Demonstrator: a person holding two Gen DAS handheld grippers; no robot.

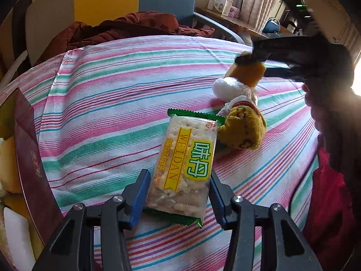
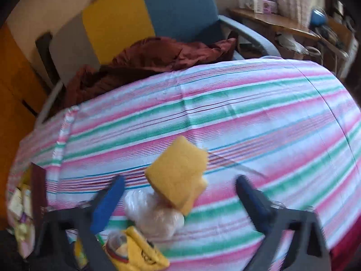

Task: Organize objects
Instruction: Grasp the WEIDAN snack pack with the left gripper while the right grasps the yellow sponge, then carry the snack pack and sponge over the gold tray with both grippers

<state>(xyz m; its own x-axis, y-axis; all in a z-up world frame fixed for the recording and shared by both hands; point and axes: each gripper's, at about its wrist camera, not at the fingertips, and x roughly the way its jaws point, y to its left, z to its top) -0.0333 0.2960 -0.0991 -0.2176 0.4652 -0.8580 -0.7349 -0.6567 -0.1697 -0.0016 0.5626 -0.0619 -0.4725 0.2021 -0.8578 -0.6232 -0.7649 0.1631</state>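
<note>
— What has the left hand-held gripper (image 1: 178, 171) got?

— In my left wrist view it sits at the bottom centre, partly closed, with its blue pads (image 1: 141, 192) pressed on both long sides of a cracker packet (image 1: 182, 164). The packet is clear with green ends and a yellow label, and it points up the frame over the striped cloth on the tabletop (image 1: 112, 94).

— And the right one?

— In my right wrist view the right hand-held gripper (image 2: 180, 178) stands wide open, low in the frame. A yellow sponge (image 2: 178, 176) sits between its fingers, and neither pad touches it. The picture is blurred, so I can't tell more about the contact.

— What is around the sponge?

— Just below it lies a white lump in clear plastic wrap (image 2: 155, 214), touching it. Below that, at the bottom edge, is a brown-and-yellow plush toy (image 2: 144, 250). In the left view the toy lies right of centre, against the packet's upper corner.

— Anything else?

— A dark red box (image 1: 29, 158) stands at the left edge. A maroon jacket (image 1: 135, 27) is heaped beyond the cloth, upper centre.
</note>
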